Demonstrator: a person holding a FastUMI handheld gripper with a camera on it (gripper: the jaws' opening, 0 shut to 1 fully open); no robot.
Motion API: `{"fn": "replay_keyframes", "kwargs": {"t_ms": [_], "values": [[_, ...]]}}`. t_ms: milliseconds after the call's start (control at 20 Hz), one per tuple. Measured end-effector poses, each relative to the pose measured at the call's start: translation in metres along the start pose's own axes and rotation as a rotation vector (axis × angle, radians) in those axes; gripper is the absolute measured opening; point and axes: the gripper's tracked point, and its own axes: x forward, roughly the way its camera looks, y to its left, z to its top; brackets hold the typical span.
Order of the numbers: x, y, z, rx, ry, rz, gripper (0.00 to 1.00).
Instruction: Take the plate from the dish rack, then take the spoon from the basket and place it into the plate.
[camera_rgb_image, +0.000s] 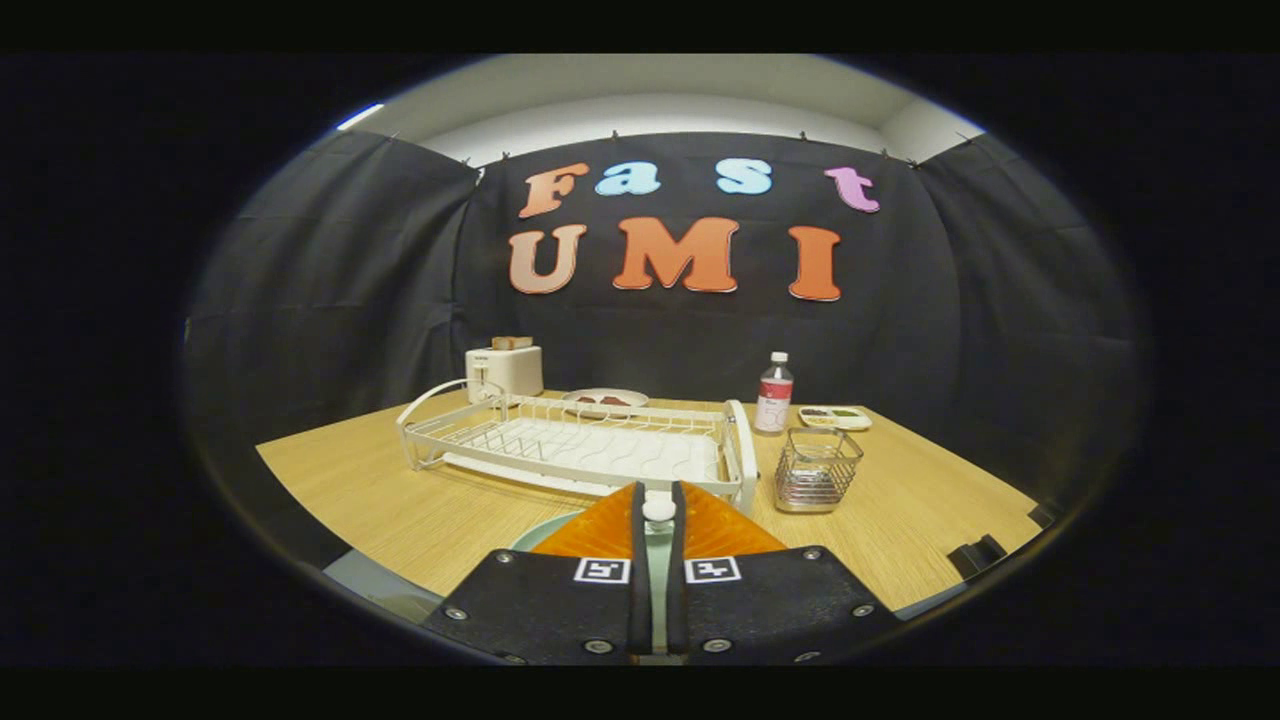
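Observation:
My gripper (657, 493) is shut on the spoon (657, 510), whose pale handle runs back between the two fingers and whose rounded white end pokes out at their tips. Just under the fingers, on the wooden table, lies a pale green plate (545, 531); the fingers hide all but its left rim. Beyond the fingers stands the white dish rack (575, 445), with no dishes in its slots. The wire basket (816, 470) stands to the right of the rack and looks empty.
Behind the rack are a white toaster (505, 369) with toast in it and a plate of food (604, 400). A bottle (773, 393) and a small dish (835, 418) stand behind the basket. The table's front edge (350, 552) runs close below the fingers.

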Motion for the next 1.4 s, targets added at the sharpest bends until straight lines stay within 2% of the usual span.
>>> {"fn": "replay_keyframes", "kwargs": {"t_ms": [250,600,750,850,1000,1100,1200,1400], "values": [[0.0,-0.001,-0.007,-0.025,0.043,0.02,0.08],[0.005,-0.005,-0.026,-0.007,0.124,0.014,0.17],[0.006,-0.011,-0.019,0.001,0.113,0.006,0.28],[0.006,-0.022,-0.013,0.018,0.103,-0.019,0.38],[0.007,-0.04,-0.006,0.042,0.093,-0.058,0.8],[0.007,-0.056,-0.001,0.034,0.091,-0.089,0.93],[0.006,-0.078,0.009,0.034,0.084,-0.126,0.98],[0.0,-0.115,0.034,0.053,0.054,-0.188,0.98]]}}
